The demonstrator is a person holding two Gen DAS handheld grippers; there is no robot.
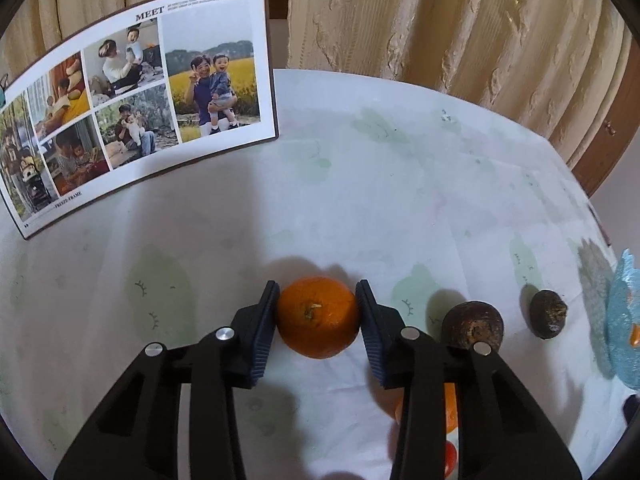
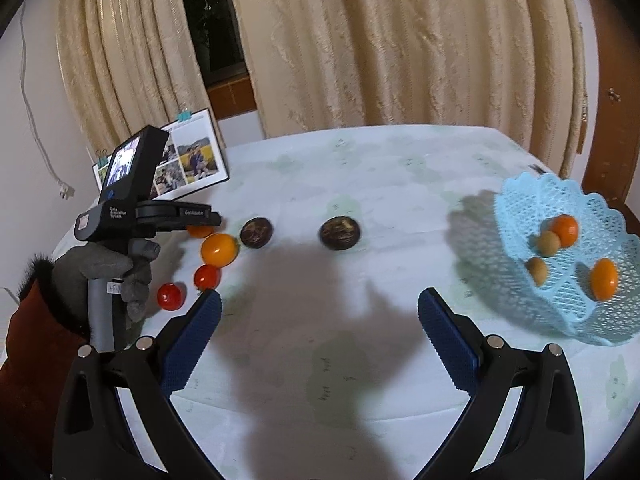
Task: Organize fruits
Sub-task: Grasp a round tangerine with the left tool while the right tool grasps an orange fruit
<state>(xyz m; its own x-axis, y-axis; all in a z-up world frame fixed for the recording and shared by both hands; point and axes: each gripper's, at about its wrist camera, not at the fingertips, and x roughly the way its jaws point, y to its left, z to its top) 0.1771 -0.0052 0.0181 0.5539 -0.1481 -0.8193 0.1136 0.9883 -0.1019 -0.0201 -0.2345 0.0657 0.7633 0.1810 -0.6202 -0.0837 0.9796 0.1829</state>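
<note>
1. L gripper: both pads pressed on the sides of an orange, stem end facing the cam. Fruit sits on the tablecloth, clamped between the jaws.
2. R gripper: jaws spread wide, nothing btwn them, only bare cloth and shadow under.
3. Just right of the L gripper: dark round fruit, partly behind its finger; a second dark fruit further right, apart from the first.
4. Under the L gripper's right finger: a bit of another orange fruit and a red one, mostly hidden.
5. R wrist view: gloved hand holds the L gripper's handle at frame left; near it two red tomatoes, one yellow-orange fruit, both dark fruits in a loose row.
6. Blue lattice basket at right of table, well apart from the row; holds two orange fruits and two small tan ones.
7. Photo board w/ binder clip stands at table's back left, curtain behind.
</note>
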